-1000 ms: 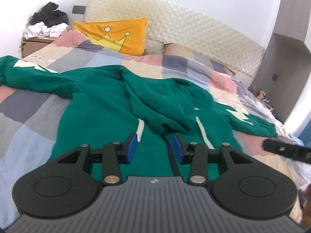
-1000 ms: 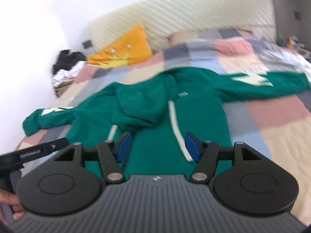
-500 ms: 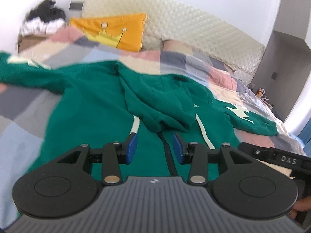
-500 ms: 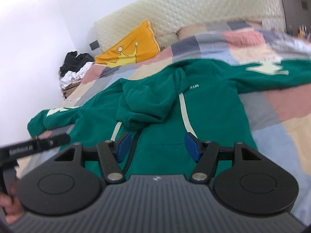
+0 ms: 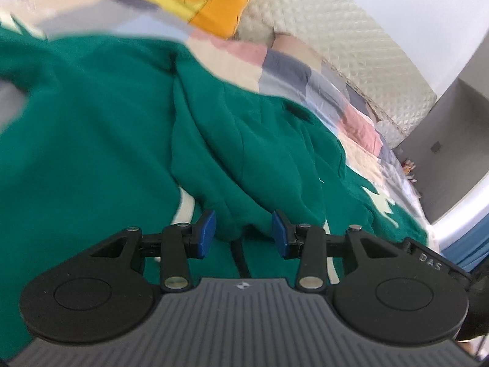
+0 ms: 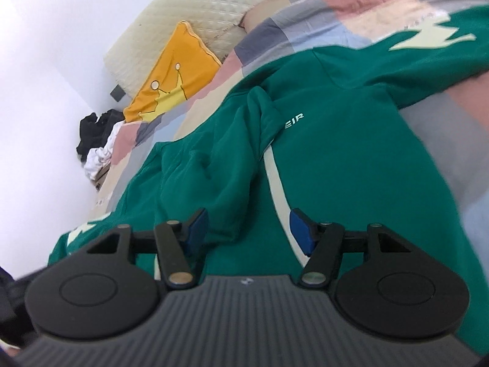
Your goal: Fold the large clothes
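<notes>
A large green hoodie (image 5: 91, 137) lies face up on the bed, sleeves spread, with cream star patches on them. Its hood (image 5: 244, 153) is flopped forward over the chest, cream drawstrings on either side. My left gripper (image 5: 243, 234) hovers low over the chest. Its jaws are opening, and the hood's lower tip sits between the blue pads without being pressed. In the right wrist view the hoodie (image 6: 351, 168) fills the frame and the hood (image 6: 207, 168) lies left of centre. My right gripper (image 6: 248, 231) stands open just above the fabric beside a cream drawstring (image 6: 275, 189).
A patchwork quilt (image 5: 305, 70) covers the bed. An orange crown cushion (image 6: 171, 79) leans on the quilted cream headboard (image 5: 351, 46). A heap of clothes (image 6: 94, 143) sits by the wall at the left. A grey cabinet (image 5: 452, 140) stands at the right.
Both grippers have dropped and moved in toward the hoodie, each rolling as it went. The hood now fills the middle of both views, its tip between the left pads.
</notes>
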Tool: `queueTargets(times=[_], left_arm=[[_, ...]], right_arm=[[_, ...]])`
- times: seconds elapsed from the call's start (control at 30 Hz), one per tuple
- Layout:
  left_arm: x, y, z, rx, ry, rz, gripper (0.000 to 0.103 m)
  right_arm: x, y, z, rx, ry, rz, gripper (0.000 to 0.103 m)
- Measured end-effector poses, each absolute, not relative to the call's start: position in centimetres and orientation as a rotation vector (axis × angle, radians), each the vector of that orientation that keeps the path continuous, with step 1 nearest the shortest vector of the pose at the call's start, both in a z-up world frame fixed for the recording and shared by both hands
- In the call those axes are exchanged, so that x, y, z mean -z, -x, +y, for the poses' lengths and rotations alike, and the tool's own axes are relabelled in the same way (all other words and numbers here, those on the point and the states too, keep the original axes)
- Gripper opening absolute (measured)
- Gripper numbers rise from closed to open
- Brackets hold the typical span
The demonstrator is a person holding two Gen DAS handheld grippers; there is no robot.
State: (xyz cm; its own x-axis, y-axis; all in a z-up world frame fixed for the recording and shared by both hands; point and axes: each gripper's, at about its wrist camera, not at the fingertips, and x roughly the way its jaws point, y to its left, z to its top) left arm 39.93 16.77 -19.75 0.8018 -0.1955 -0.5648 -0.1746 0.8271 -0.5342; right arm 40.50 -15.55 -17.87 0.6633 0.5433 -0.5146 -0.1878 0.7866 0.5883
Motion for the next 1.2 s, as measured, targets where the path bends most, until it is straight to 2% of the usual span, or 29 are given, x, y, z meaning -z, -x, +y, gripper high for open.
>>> queueTargets(times=[0.03,0.17,0.27,0.6,0.87,1.07,1.2], left_arm=[[20.6,-41.0,17.1,0.035,0.65,0.66,0.051],[22.4,-43.5,17.5,0.027,0.624,0.659,0.054],[23.2,-44.6,17.8,0.044,0.621,0.654,0.054],[22.6,-43.7,19.7,0.087,0.73,0.546,0.054],[19.7,-41.3,19.7,0.182,0.71,0.431,0.053],[21.2,-42.8,17.3,0.195,0.652,0.525,0.053],[21.8,-43.1,15.4,0.145,0.485,0.573,0.053]], right_arm=[[18.6,-41.3,-15.4,-0.439,-0.539,0.731,0.059],[21.0,-44.3,-15.3,-0.431,-0.619,0.719,0.035],[22.2,-45.5,-14.6,-0.455,-0.655,0.71,0.027],[20.1,-44.5,-11.0,-0.589,-0.504,0.607,0.027],[18.1,-42.2,-9.8,-0.542,-0.393,0.553,0.027],[18.2,-42.3,-10.4,-0.504,-0.426,0.585,0.027],[19.0,-43.2,-11.9,-0.37,-0.459,0.658,0.027]])
